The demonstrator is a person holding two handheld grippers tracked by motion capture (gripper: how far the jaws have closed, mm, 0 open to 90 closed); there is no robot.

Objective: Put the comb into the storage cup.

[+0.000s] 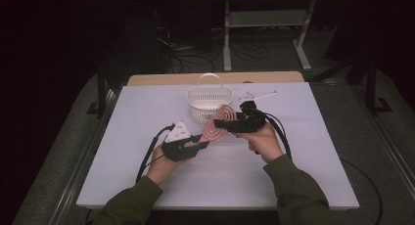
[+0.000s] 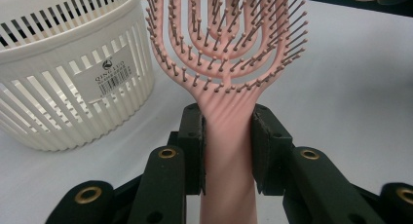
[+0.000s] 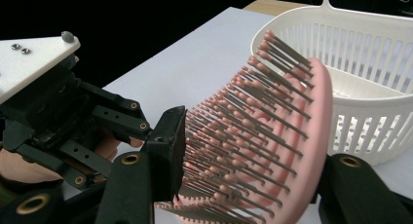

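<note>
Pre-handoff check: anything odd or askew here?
Nothing damaged or spilled. The brush is held off the table by both grippers, left gripper on its handle, right gripper across the bristled head. Basket stands upright.

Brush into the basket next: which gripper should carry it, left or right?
Right, probably. The right gripper clamps the pink brush head beside the white basket; the left gripper holds the handle, farther away.

Claw (image 2: 228,146) clamps pink hairbrush (image 2: 229,63) handle; white basket (image 2: 68,73) apparently just beside.
</note>
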